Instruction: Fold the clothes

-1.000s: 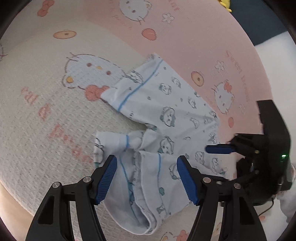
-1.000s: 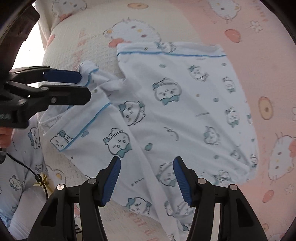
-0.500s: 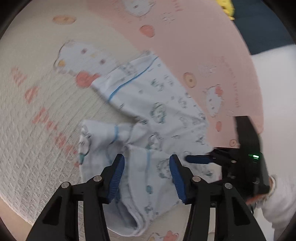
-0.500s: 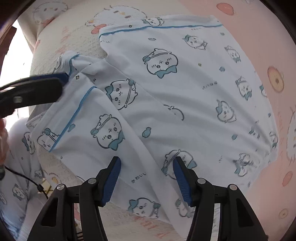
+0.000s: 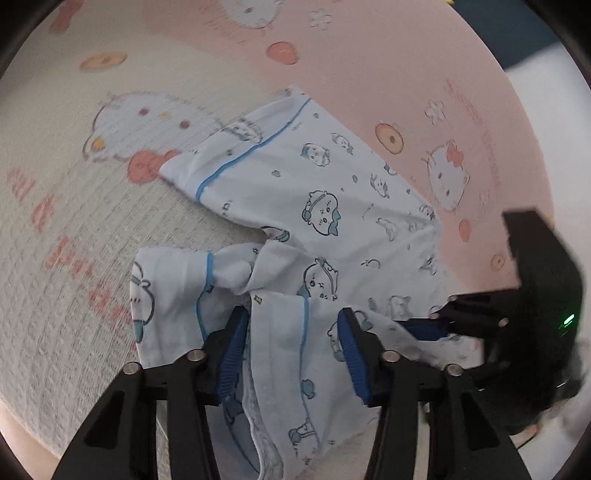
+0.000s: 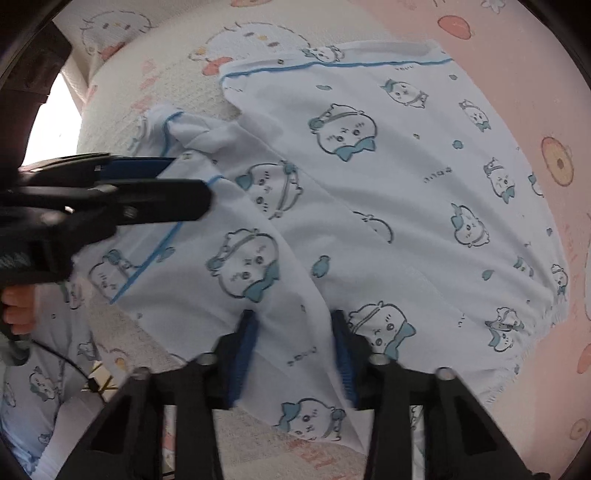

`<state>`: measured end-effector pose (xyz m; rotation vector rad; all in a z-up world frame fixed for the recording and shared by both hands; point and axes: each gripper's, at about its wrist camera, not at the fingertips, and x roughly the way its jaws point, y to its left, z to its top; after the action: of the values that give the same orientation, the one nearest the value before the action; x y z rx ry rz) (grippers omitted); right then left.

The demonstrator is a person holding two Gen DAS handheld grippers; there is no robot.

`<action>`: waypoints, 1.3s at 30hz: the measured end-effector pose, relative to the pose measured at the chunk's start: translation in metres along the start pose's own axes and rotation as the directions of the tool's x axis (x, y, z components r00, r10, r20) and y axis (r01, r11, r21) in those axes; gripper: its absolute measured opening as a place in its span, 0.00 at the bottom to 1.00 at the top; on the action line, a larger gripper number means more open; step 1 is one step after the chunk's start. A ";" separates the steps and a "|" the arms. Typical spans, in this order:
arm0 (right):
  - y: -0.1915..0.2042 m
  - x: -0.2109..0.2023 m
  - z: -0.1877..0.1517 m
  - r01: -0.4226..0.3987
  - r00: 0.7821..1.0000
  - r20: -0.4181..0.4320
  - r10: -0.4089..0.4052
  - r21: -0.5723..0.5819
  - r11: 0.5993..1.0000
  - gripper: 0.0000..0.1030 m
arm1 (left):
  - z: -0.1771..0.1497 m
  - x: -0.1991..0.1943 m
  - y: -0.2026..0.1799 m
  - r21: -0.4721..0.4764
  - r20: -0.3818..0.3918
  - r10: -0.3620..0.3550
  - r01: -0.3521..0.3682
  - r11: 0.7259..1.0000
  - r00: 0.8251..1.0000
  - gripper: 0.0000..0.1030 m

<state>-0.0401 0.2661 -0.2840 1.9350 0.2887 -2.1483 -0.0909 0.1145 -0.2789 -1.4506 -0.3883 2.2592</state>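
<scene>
A white garment (image 5: 332,206) printed with blue cartoon faces and edged in blue piping lies crumpled on the bedspread (image 5: 92,258). My left gripper (image 5: 291,350) is open, its blue pads (image 5: 232,354) straddling a bunched leg hem at the near edge. In the right wrist view the same garment (image 6: 388,192) fills the middle. My right gripper (image 6: 293,343) is open, with a raised fold of the cloth running between its narrowed fingers. Each gripper shows in the other's view: the right gripper (image 5: 424,328) at the right edge, the left gripper (image 6: 147,166) at the left.
The bedspread is cream and pink with cartoon cat prints (image 5: 447,177). A person's hand (image 6: 18,314) holds the left gripper's handle, with a printed sleeve (image 6: 40,387) and a cable below it. A dark blue area (image 5: 517,33) lies beyond the bed's far edge.
Both grippers have dropped closer to the garment and their fingers have drawn narrower around cloth. The left gripper has shifted toward the bunched hem; the right one has moved in over the fold.
</scene>
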 end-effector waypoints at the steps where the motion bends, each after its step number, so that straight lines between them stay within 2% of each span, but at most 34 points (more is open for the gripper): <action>1: 0.001 0.000 0.000 -0.005 1.000 0.000 0.005 -0.005 1.000 0.18 | 0.000 0.001 -0.001 0.006 0.003 0.007 -0.007 1.000 1.000 0.18; 2: 0.003 -0.001 0.000 -0.017 1.000 -0.001 0.017 -0.006 1.000 0.09 | -0.001 0.001 0.002 -0.007 0.008 -0.003 0.003 1.000 1.000 0.16; 7: 0.011 -0.007 0.000 -0.002 1.000 0.008 0.002 0.005 1.000 0.07 | -0.001 -0.004 0.018 -0.097 0.012 -0.079 0.080 0.992 0.997 0.08; 10: 0.010 -0.018 -0.004 -0.048 0.998 0.047 0.045 0.073 0.996 0.07 | -0.003 -0.012 0.013 -0.084 0.007 -0.104 0.104 0.991 0.995 0.07; 12: 0.013 -0.021 -0.009 -0.066 0.997 0.057 0.061 0.105 0.992 0.06 | -0.005 -0.019 0.008 -0.075 0.007 -0.145 0.145 0.987 0.989 0.07; 14: 0.019 -0.022 -0.015 -0.064 0.997 0.054 0.058 0.126 0.990 0.06 | -0.008 -0.026 0.003 -0.063 0.010 -0.169 0.169 0.984 0.986 0.07; 19: 0.034 -0.024 -0.029 -0.061 0.995 0.091 0.044 0.199 0.978 0.06 | -0.022 -0.041 -0.006 -0.026 0.001 -0.149 0.149 0.988 0.989 0.07; 22: 0.037 -0.028 -0.038 -0.077 0.988 0.150 0.034 0.293 0.953 0.06 | -0.031 -0.049 -0.002 -0.040 -0.001 -0.180 0.180 0.983 0.984 0.07; 26: 0.040 -0.030 -0.061 -0.125 0.974 0.222 0.032 0.421 0.899 0.06 | -0.043 -0.064 0.000 -0.056 -0.020 -0.220 0.219 0.974 0.975 0.07; 29: 0.030 -0.027 -0.078 -0.134 0.972 0.233 0.021 0.481 0.867 0.06 | -0.050 -0.069 -0.005 -0.005 -0.045 -0.211 0.211 0.977 0.976 0.07; 33: 0.035 -0.025 -0.096 -0.149 0.968 0.249 0.015 0.528 0.836 0.06 | -0.064 -0.076 -0.017 0.084 -0.082 -0.196 0.203 0.976 0.977 0.07; 39: 0.028 -0.012 -0.130 -0.205 0.960 0.280 0.030 0.625 0.754 0.07 | -0.081 -0.079 -0.022 0.079 -0.094 -0.233 0.240 0.968 0.968 0.07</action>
<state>0.0927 0.2794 -0.2857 1.8527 -0.7151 -2.5877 0.0162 0.0956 -0.2401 -1.3698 -0.4052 1.9949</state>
